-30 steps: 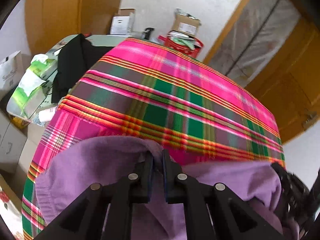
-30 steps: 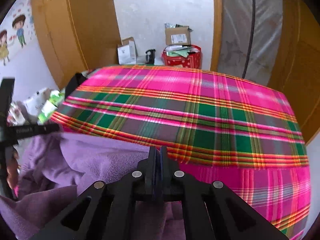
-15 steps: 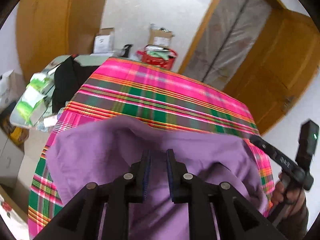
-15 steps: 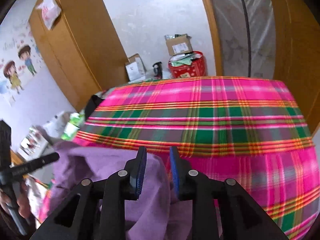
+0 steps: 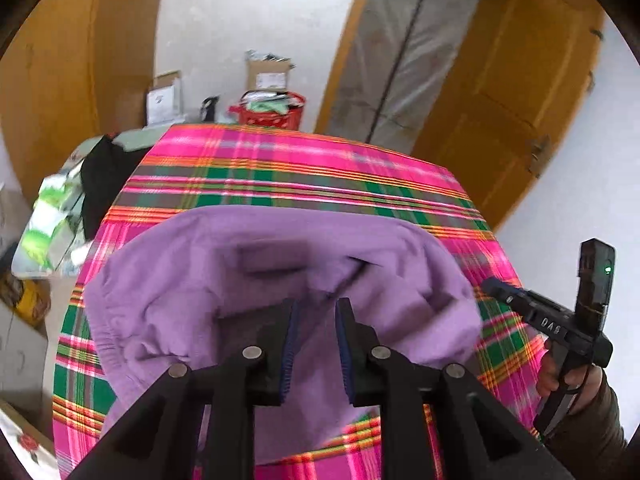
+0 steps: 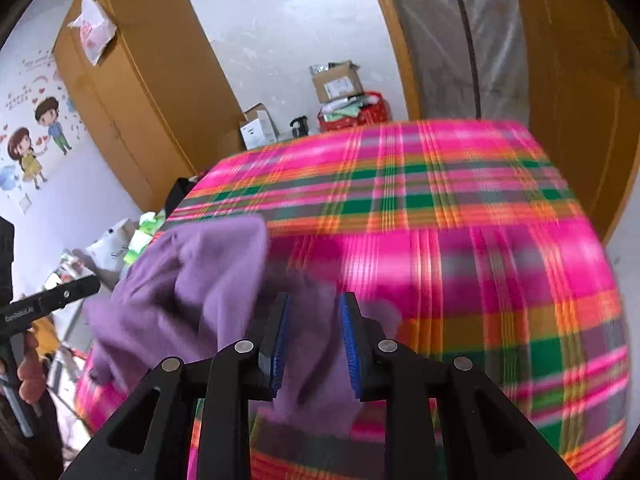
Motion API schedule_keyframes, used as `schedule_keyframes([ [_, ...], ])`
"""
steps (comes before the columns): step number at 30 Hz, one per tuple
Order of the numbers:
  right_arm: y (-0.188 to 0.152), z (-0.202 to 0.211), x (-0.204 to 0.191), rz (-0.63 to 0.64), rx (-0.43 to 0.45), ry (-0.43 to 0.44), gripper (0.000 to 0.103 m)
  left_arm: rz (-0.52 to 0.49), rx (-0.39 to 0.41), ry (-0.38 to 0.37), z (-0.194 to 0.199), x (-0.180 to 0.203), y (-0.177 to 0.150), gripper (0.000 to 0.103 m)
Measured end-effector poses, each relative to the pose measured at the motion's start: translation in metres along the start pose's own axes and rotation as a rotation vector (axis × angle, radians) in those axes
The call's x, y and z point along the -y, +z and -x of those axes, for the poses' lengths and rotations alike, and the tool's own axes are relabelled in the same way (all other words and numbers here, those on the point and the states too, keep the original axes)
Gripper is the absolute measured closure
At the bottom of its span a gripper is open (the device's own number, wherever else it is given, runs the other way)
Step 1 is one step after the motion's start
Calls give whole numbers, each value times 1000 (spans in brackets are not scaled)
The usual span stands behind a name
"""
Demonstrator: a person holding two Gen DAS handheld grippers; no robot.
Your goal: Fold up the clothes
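Note:
A purple garment [image 5: 256, 280] lies in a rumpled heap on the near part of a table covered with a pink, green and orange plaid cloth [image 5: 304, 176]. My left gripper [image 5: 314, 308] is open and empty, raised just above the garment's near edge. My right gripper [image 6: 314, 304] is open and empty too, over the garment's right end [image 6: 208, 280], with the plaid cloth [image 6: 460, 220] beyond. The right gripper also shows at the right edge of the left wrist view [image 5: 552, 328], and the left gripper at the left edge of the right wrist view [image 6: 48, 300].
A black garment [image 5: 100, 184] and green-and-white packs [image 5: 52, 216] sit left of the table. Cardboard boxes [image 5: 268, 74] and a red basket [image 5: 272, 110] stand at the far wall. An orange wardrobe [image 6: 136, 92] is on the left, a wooden door [image 5: 516, 100] on the right.
Both grippers opened and let go of the purple garment, then lifted and drew back. The garment dropped onto the plaid cloth in a heap.

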State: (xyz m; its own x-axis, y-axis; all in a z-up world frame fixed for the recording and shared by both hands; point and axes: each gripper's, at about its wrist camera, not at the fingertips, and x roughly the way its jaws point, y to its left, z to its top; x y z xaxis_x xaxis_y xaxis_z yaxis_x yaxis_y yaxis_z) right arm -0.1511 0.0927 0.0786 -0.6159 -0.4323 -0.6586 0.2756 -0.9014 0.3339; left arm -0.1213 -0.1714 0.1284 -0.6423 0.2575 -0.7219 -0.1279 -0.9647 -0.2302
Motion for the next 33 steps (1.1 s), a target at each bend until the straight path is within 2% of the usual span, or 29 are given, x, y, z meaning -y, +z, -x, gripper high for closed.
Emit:
schedule_keyframes([
  [3,-23,8,0,-3,12,54,74,-60,22,20,3,19,-9,83],
  [5,-39,13,-2,3,24,94,69,-94,44,51,5,29,-13,83],
  [7,-53,14,-7,11,34,113,59,-103,57,38,6,39,-17,83],
  [9,-63,7,-17,43,16,134,59,-117,64,19,5,46,-18,83],
  [12,-66,-7,-31,89,-19,139,58,-153,49,78,-2,50,-20,83],
  [15,-65,-15,-38,109,-22,136,58,-170,33,74,-6,57,-22,83],
  [21,-60,-36,-38,77,-37,99,58,-167,-3,89,-26,57,-20,83],
  [23,-59,-36,-37,80,-28,85,63,-149,-15,94,-32,52,-19,83],
  [25,-58,-36,-36,91,-24,51,79,-129,-19,80,-35,48,-18,85],
  [27,-56,-35,-35,89,-22,37,86,-106,0,52,-34,43,-18,100],
  [33,-43,-14,-35,120,59,-4,90,-37,27,35,-29,27,-14,103],
])
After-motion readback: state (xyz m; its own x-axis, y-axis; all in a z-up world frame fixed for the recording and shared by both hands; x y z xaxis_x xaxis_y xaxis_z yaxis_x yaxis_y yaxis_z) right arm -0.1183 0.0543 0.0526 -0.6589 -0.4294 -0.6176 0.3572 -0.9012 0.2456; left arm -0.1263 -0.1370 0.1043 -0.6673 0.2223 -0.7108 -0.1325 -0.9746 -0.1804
